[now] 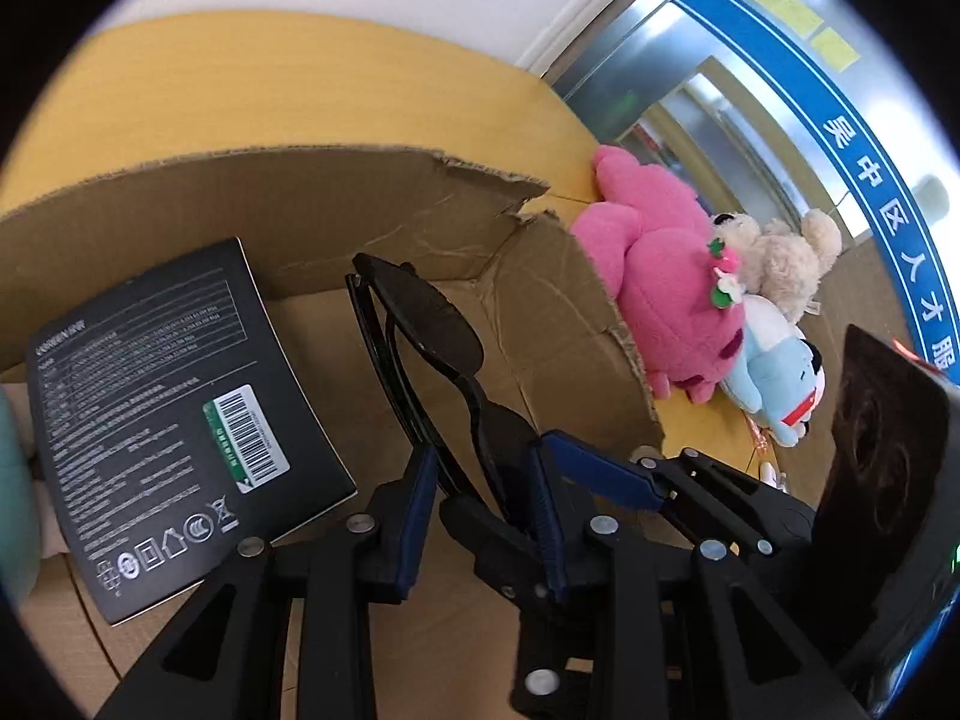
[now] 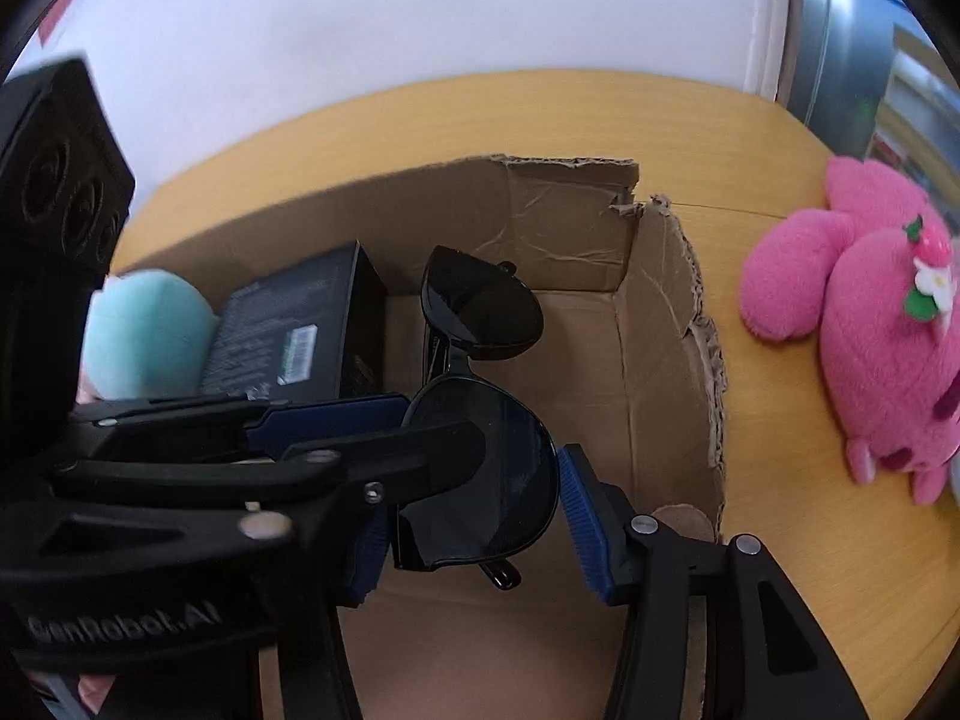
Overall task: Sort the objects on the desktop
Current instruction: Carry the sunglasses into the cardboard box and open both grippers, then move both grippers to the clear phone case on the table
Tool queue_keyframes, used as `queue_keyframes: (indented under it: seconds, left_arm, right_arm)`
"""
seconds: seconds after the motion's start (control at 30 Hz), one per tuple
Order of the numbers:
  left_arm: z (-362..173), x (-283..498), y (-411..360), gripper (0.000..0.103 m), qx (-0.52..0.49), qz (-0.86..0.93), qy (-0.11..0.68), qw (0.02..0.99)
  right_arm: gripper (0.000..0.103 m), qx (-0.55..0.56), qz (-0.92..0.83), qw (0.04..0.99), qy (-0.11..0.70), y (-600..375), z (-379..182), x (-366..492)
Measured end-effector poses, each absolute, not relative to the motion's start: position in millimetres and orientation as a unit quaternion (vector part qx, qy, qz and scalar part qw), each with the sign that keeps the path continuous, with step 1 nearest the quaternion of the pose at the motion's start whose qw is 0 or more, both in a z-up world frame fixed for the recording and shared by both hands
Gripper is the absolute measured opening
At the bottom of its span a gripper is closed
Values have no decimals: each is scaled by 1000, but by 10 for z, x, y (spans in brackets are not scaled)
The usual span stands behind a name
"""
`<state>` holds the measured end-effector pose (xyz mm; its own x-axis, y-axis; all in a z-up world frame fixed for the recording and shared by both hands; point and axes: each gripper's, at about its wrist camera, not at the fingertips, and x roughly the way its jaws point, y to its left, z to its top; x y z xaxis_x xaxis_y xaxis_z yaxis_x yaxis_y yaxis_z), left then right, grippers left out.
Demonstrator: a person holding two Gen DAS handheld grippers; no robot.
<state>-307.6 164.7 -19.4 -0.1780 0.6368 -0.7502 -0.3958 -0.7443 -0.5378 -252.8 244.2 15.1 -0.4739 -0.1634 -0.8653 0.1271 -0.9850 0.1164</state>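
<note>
Black sunglasses (image 1: 447, 354) hang over the open cardboard box (image 1: 312, 198). My left gripper (image 1: 486, 516) is shut on the sunglasses at one lens and shows in the right wrist view (image 2: 396, 450) coming from the left. My right gripper (image 2: 474, 540) is open, its blue pads either side of the near lens (image 2: 486, 480) without clamping it. The box (image 2: 666, 312) holds a black product box (image 1: 162, 414), also seen in the right wrist view (image 2: 300, 330), and a teal plush (image 2: 147, 330).
A pink plush (image 1: 660, 288) lies on the wooden table (image 1: 300, 78) right of the box, with a beige bear (image 1: 780, 258) and a light-blue plush (image 1: 774, 384) beside it. The pink plush (image 2: 870, 336) is also in the right wrist view. A white wall stands behind.
</note>
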Motion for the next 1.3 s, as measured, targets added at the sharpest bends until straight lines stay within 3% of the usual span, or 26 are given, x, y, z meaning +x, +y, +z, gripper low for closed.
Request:
queue_keyframes:
  seconds: [0.13,0.27,0.33,0.53,0.6,0.67,0.83,1.3]
  left_arm:
    - [-230,-3100,1697,29,-554,759,-99,328]
    - [-50,-3036,1618,29,-541,778,-89,307]
    - [120,-2956,1538,32,-527,789,-84,305]
    - [848,-2340,1068,48,-437,847,-59,297]
    - [1060,-2034,842,57,-399,871,-50,284]
    - [1210,-1716,642,65,-364,893,-33,262]
    - [1459,-806,161,79,-286,935,-26,207]
    - [1015,544,-506,79,-313,939,-44,138]
  right_arm:
    - [53,513,-856,72,0,2380,121,-2523]
    - [69,514,-854,80,0,2325,148,-2444]
    - [69,508,-858,81,3,2335,216,-2354]
    - [85,437,-894,95,-4,2452,721,-1727]
    - [97,398,-912,102,2,2457,941,-1401]
    - [103,367,-924,107,17,2449,1096,-1090]
    - [103,330,-933,145,19,2303,1317,-373]
    - [103,365,-909,201,3,1816,936,829]
